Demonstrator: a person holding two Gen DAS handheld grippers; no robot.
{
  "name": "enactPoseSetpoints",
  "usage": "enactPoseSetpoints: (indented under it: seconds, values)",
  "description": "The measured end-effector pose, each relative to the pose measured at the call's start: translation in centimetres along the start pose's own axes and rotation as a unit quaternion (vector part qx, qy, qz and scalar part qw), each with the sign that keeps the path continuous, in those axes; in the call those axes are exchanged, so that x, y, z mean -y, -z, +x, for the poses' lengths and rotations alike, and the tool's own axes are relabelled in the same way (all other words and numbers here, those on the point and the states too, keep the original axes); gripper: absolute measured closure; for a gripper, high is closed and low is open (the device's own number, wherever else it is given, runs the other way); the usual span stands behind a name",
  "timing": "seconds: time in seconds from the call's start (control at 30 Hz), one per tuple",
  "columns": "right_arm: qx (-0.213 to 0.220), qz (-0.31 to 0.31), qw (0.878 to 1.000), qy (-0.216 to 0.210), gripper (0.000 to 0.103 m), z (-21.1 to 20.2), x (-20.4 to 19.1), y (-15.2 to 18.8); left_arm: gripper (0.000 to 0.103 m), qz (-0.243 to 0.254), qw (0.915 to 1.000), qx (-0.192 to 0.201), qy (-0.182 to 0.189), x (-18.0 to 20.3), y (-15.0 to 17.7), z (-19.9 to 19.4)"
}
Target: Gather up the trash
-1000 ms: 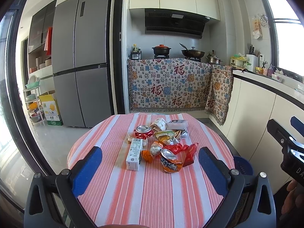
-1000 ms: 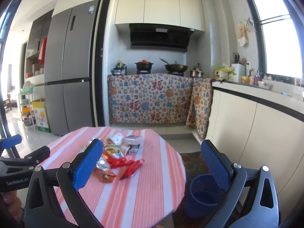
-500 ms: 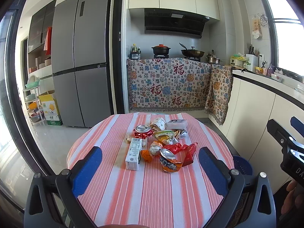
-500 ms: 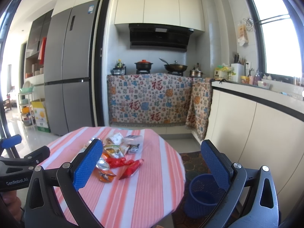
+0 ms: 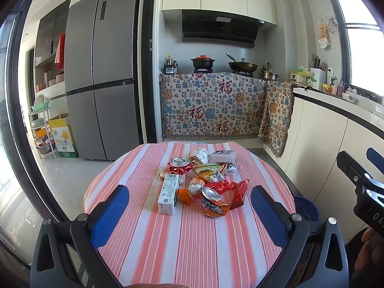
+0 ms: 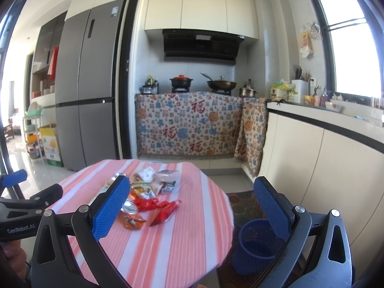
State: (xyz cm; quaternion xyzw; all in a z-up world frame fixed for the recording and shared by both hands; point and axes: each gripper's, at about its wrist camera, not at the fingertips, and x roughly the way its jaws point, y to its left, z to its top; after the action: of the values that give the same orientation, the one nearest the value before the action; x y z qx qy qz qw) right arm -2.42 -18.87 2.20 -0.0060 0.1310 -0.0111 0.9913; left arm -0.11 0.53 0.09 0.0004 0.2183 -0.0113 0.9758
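Trash pile [image 5: 201,182] seen dead ahead of left gripper [image 5: 189,211], centre frame. Right gripper [image 6: 192,206] offset toward bin [image 6: 254,247]. Both grippers' fingers spread wide, nothing held.

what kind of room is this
A home kitchen, most likely. A stove with a pot and a wok sits under a range hood, a tall fridge stands beside it, and a round striped table holds snack trash.
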Motion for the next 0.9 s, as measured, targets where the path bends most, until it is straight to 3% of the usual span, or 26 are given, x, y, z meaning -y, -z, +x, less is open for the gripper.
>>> enactPoseSetpoints:
  seconds: [0.9]
  values:
    - [-0.01,0.0,1.0,0.001,0.0,0.47,0.04,0.31,0.0,-0.004,0.9999,-0.011,-0.006,-0.19,0.29,0.74]
